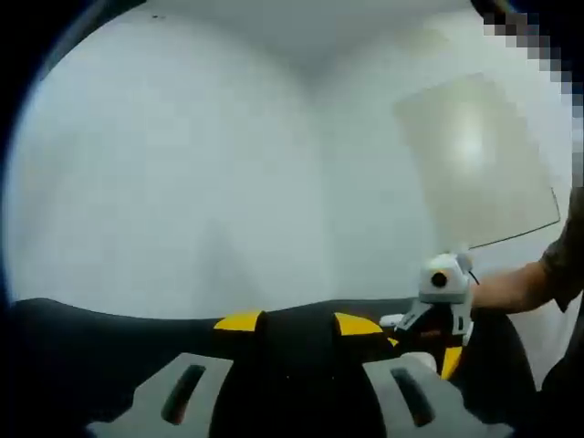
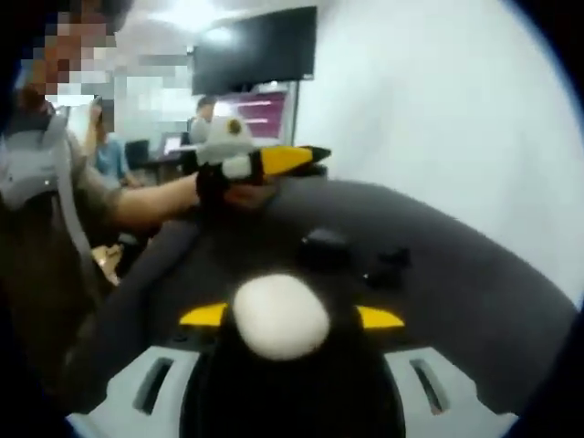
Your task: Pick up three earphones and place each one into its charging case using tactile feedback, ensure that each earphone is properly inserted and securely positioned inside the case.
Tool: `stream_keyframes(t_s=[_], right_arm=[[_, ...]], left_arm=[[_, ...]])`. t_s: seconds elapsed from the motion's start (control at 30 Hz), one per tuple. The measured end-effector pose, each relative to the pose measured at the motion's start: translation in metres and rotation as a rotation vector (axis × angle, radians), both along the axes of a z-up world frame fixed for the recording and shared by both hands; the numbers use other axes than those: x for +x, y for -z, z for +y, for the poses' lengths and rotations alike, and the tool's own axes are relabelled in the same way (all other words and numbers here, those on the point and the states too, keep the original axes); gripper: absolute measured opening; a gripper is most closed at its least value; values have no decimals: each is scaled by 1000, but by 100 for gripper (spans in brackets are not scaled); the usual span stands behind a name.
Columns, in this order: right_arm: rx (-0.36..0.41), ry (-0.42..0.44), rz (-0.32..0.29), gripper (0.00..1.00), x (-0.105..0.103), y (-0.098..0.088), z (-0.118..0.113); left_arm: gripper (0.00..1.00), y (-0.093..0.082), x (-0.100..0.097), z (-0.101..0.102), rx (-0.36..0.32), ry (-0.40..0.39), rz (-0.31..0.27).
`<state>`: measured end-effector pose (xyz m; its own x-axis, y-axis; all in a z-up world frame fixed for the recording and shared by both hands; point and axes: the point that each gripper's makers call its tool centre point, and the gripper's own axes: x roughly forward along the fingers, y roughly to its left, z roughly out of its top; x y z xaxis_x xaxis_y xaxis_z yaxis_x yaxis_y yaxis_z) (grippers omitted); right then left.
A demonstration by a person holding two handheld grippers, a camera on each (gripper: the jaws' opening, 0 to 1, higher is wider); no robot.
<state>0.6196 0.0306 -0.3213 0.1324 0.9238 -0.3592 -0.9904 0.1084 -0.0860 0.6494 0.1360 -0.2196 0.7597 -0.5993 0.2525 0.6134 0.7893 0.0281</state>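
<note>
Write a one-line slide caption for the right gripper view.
Right gripper holding a white case above a dark table, the left gripper reaching in beyond.

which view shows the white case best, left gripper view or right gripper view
The right gripper view shows it best: the white case sits large and central between the right gripper jaws, above the dark table. In the left gripper view the left gripper jaws stand apart over the table edge, with no white case between them.

White earphone case (image 2: 280,316), yellow-tipped tool (image 2: 290,317), black table (image 2: 474,283).
</note>
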Motion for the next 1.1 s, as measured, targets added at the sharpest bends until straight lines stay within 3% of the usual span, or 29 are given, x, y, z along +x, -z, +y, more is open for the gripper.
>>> stream_keyframes(t_s=[0.03,0.07,0.3,0.4,0.53,0.57,0.63,0.7,0.77,0.87,0.97,1.1], right_arm=[[-1,-1,16,42,-4,1,0],[-5,27,25,41,-6,2,-1],[-15,133,-65,40,-13,-5,-13],[-4,205,-145,40,-12,-12,-23],[6,400,-327,40,6,-33,-56],[30,445,-326,40,9,-38,-64],[51,538,-269,40,19,-39,-83],[33,660,-277,40,33,-41,-111],[6,788,-225,40,48,-35,-143],[5,849,-199,40,56,-28,-167],[7,984,-149,40,62,-22,-199],[63,1135,-6,40,65,-10,-229]], left_arm=[[26,1,-1,-2,7,4,0],[26,1,-1,-4,15,9,0],[26,2,-3,-6,35,7,-8],[26,1,-3,-5,28,3,-10],[25,1,-2,-6,30,2,-10],[25,2,-2,-6,34,0,-10],[25,3,-1,-6,45,-6,-9],[25,5,0,-5,52,-15,-7],[25,5,1,-3,53,-23,-4],[25,7,2,-1,56,-37,0],[24,8,4,0,57,-43,6],[24,10,5,1,65,-49,10]])
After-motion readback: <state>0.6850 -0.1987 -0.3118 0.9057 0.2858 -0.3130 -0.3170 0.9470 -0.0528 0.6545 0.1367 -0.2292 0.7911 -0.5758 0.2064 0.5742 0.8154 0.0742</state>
